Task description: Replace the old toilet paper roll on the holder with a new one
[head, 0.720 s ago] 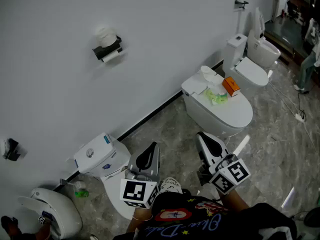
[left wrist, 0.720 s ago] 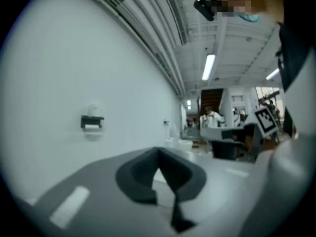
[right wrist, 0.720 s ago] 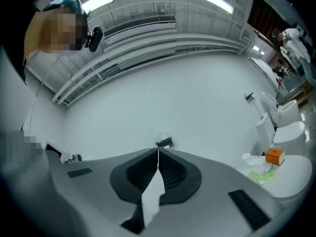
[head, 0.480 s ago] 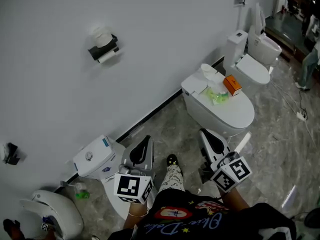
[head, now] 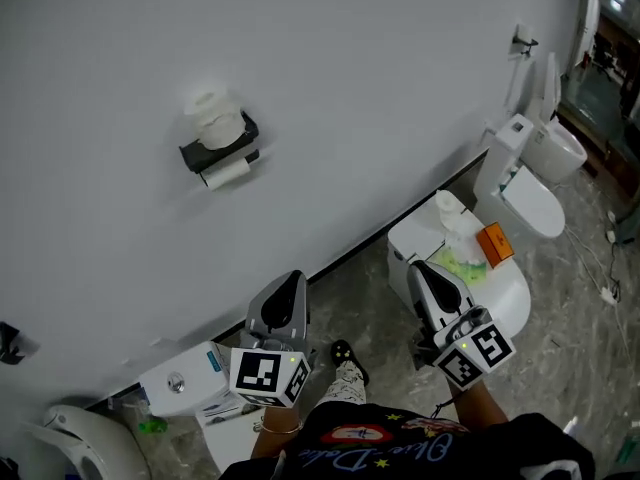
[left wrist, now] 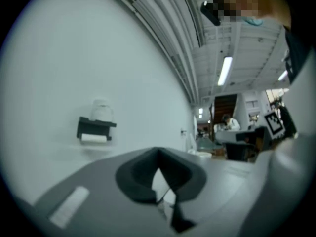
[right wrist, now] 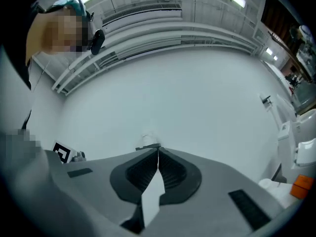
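A black paper holder is fixed to the white wall. A white roll stands on top of it and a thinner roll hangs on the bar underneath. Both grippers are held low, away from the wall, and point toward it. The left gripper is shut and empty; in its own view the holder shows far ahead at left above the closed tips. The right gripper is also shut and empty, and the holder peeks just over its tips.
A white toilet stands at right, its lid carrying an orange box, a green item and a white roll. A second toilet stands beyond it. A toilet tank sits at lower left. The floor is grey marble.
The head view has shifted: the holder now sits nearer the middle and looks larger, and the toilets have slid right. Both grippers stay shut and keep their places in front of the person.
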`<action>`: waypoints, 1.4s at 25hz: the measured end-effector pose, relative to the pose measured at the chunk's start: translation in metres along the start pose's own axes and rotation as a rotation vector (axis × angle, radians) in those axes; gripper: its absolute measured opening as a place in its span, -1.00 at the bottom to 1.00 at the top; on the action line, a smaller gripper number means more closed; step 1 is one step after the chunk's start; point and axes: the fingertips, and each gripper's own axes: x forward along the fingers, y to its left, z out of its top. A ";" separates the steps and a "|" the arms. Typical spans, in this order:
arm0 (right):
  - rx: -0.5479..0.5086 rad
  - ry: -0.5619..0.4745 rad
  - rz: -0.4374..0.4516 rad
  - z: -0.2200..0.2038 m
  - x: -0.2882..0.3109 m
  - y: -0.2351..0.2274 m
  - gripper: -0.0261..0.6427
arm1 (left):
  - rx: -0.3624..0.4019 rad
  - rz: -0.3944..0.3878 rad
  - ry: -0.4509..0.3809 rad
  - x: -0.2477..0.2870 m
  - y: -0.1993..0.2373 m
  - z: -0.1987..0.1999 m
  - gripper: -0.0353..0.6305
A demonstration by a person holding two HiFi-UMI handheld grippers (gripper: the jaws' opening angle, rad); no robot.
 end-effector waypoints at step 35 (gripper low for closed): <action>0.159 0.208 0.461 -0.047 0.298 -0.064 -0.88 | -0.663 0.399 -0.290 0.130 0.215 -0.032 -0.93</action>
